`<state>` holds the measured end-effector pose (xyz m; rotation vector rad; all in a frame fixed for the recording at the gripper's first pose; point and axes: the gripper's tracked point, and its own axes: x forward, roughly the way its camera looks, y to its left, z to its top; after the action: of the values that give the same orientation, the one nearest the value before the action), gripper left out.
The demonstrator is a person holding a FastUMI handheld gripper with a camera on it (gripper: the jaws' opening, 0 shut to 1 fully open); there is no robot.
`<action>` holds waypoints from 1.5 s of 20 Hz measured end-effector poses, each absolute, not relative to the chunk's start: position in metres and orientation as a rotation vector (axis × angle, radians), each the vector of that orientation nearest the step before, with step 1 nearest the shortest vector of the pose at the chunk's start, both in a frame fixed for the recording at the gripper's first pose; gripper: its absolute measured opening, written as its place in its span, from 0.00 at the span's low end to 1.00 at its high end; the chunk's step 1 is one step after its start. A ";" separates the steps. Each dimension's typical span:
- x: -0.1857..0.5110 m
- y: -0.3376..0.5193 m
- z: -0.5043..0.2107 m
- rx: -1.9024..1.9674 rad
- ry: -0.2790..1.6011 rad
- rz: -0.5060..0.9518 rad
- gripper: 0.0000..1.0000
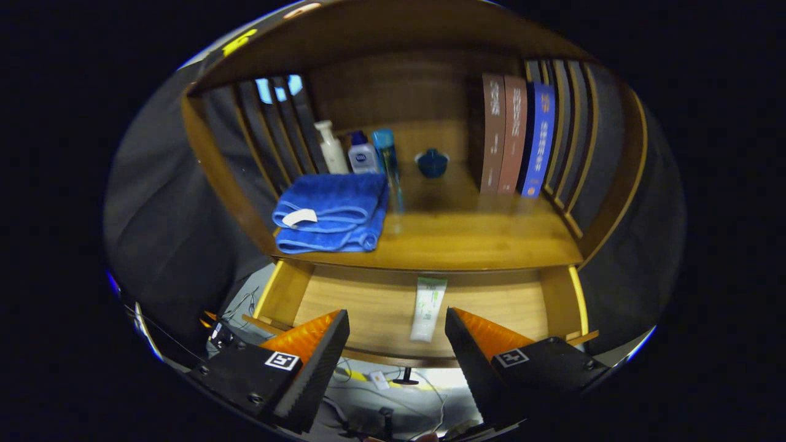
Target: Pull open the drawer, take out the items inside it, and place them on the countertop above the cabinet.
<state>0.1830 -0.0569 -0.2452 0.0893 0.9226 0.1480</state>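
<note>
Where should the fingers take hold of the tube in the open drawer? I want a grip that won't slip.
Probably across the middle of the tube, coming down from above. It lies flat on the drawer floor, lengthwise front to back, so its long sides face the two open fingers. The gripper hovers just short of it.

The drawer [381, 307] stands pulled open below the surface [466, 239], and a white tube [428, 308] lies on its floor, just ahead of and between the gripper [397, 334] fingers, which are spread apart and hold nothing. On the surface above sit a folded blue towel [331, 212], three bottles [362, 153], a small blue lidded pot [433, 163] and upright books [516, 141].
</note>
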 end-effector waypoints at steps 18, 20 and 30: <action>0.207 -0.066 -0.416 -0.030 1.374 -0.005 0.78; 0.201 -0.071 -0.430 -0.046 1.390 -0.027 0.64; 0.184 -0.048 -0.398 -0.032 1.343 0.076 0.37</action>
<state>0.1843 -0.0481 -0.3983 -0.0323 1.3433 0.0764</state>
